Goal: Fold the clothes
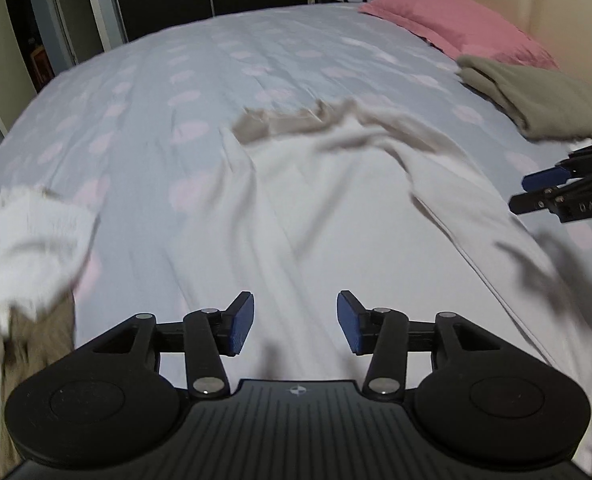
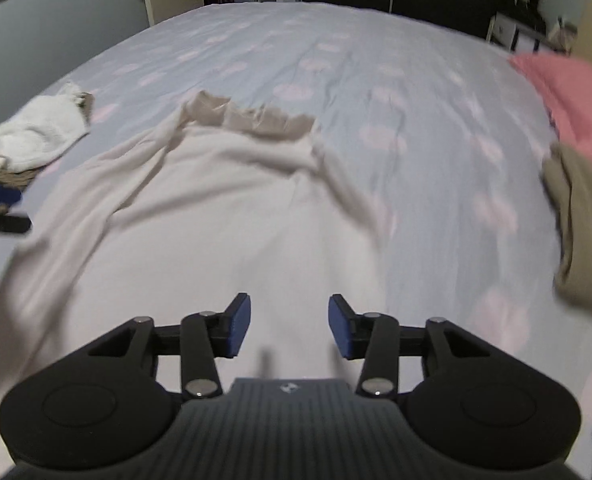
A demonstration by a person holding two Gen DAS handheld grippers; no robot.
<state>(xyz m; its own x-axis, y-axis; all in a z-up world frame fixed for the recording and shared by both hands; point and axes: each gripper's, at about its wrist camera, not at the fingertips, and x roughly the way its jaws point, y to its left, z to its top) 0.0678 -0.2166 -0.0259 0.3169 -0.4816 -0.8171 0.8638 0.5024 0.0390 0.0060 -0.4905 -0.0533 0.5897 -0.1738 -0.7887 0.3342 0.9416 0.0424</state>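
Left gripper (image 1: 294, 322) and right gripper (image 2: 289, 327) hover low over pale garment (image 2: 199, 216) spread on bed (image 2: 336, 40); both released, nothing held.

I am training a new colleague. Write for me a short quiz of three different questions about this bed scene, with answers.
1. True or false: the left gripper is shut on the pale garment.
2. Which lies next to the pink pillow? A) a folded olive garment B) a shoe C) a book
3. Fill in: both grippers, including the right gripper, hover with jaws ____.

Key: 1 false; 2 A; 3 open.
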